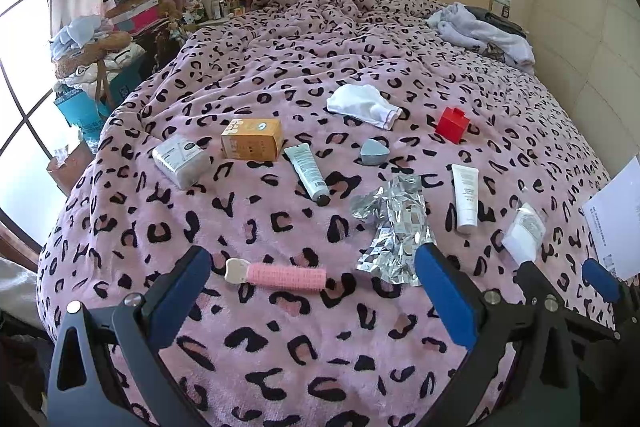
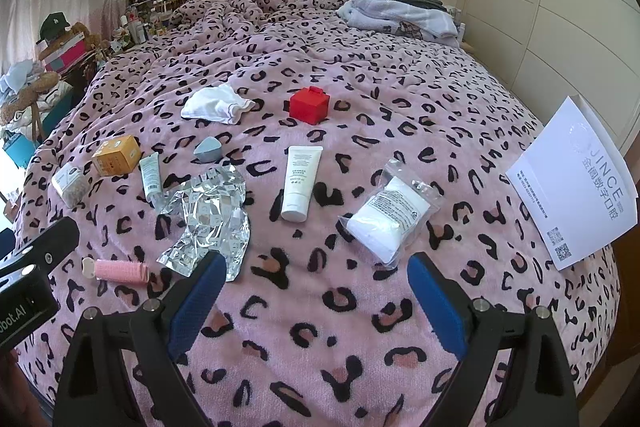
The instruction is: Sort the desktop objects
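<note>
since nothing is being held yet, both tools are hovering over the near edge of the bed (image 1: 280, 347) with jaws apart and empty. left tool (image 1: 312, 279) is sitting just short of the pink hair roller (image 1: 286, 277), which is lying between its fingertips in the left wrist view, long axis running across the tool's heading, cream cap end pointing left. that axis is lying in line with the jaw gap, so my read is the left tool is needing a wrist turn before closing across the roller's width. right tool (image 2: 314, 277) is facing bare blanket; the clear bag of white pads (image 2: 390, 213) is lying just ahead and slightly right of it, the white tube (image 2: 300, 187) ahead and slightly left, cap toward the tool. crumpled foil (image 2: 208, 223) is sitting between the two tools, touching neither. left is nearer the roller, right nearer the bag.
</note>
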Tool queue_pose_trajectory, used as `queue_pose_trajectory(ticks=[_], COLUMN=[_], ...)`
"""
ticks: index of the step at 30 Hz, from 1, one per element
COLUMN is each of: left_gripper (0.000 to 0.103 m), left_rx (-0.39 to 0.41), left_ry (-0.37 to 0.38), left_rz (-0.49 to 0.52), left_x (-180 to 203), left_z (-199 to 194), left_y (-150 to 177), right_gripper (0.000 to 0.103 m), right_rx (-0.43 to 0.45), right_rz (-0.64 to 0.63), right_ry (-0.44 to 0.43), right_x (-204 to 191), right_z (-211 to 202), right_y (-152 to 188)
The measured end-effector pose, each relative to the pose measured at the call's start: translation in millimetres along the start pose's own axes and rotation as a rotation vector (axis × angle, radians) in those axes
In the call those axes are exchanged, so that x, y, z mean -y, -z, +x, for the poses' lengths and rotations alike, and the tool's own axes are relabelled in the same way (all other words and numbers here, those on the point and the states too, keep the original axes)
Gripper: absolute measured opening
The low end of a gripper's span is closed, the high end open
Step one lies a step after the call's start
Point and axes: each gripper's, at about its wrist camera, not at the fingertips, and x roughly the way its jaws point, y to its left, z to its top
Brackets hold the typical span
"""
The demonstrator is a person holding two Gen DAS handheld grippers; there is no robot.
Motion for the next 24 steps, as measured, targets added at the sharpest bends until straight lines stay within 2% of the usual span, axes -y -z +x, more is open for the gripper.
queue_pose_trajectory(ticks=[24], left_gripper=[0.103], left_rx=[-0.005], left_ry=[-0.002], left_rz=[0.001], left_x=[2.4], left_z=[1.9], left_y=[-0.9], right_gripper=[0.095], right_rx=[0.007], right_rz=[-0.002], right_ry=[0.001], right_x=[-2.0], right_z=[-1.8], right_y=[0.4])
